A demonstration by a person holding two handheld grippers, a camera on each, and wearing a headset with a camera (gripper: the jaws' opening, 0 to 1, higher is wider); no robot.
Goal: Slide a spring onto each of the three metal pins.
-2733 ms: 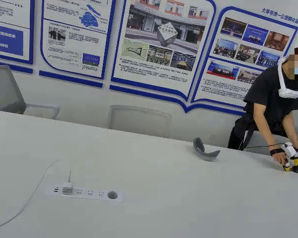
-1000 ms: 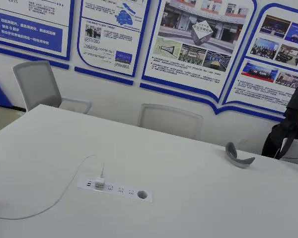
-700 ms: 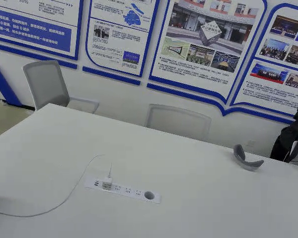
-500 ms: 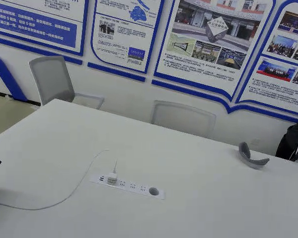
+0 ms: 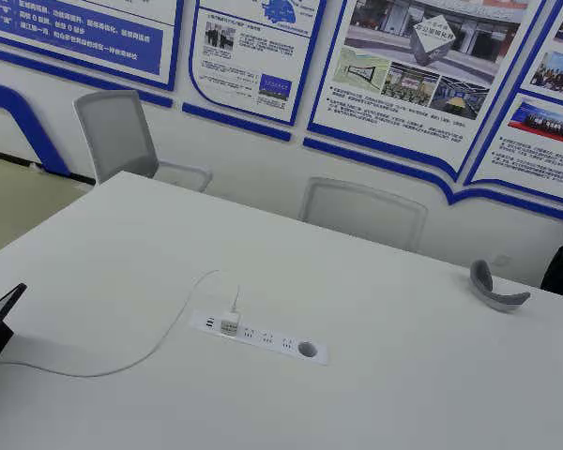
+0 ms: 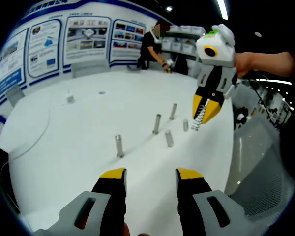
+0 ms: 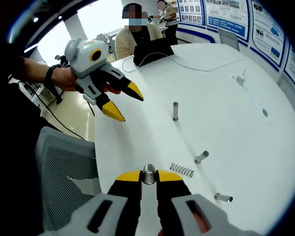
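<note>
The right gripper is clamping its yellow-tipped fingers on the end of a spring, which is sticking up between the tips. In the left gripper view that spring is hanging from the right fingers above the table. Just beyond the right fingers, a second spring is lying flat on the white table. Three metal pins are standing upright past it: the nearest pin off to one side, the middle pin just beside the loose spring, and the far pin well apart from both.

The left gripper is holding its fingers spread wide with nothing between them, pointing toward the pins from the table's edge. In its view, two shorter pieces are sitting among the pins, too small to identify.

Farther along the table, a power strip is sitting flush in the surface with a white plug in it, and a white cable is trailing from it. A grey curved object is resting near the far edge. Grey chairs are standing against the wall, where blue-bordered posters are hanging.
</note>
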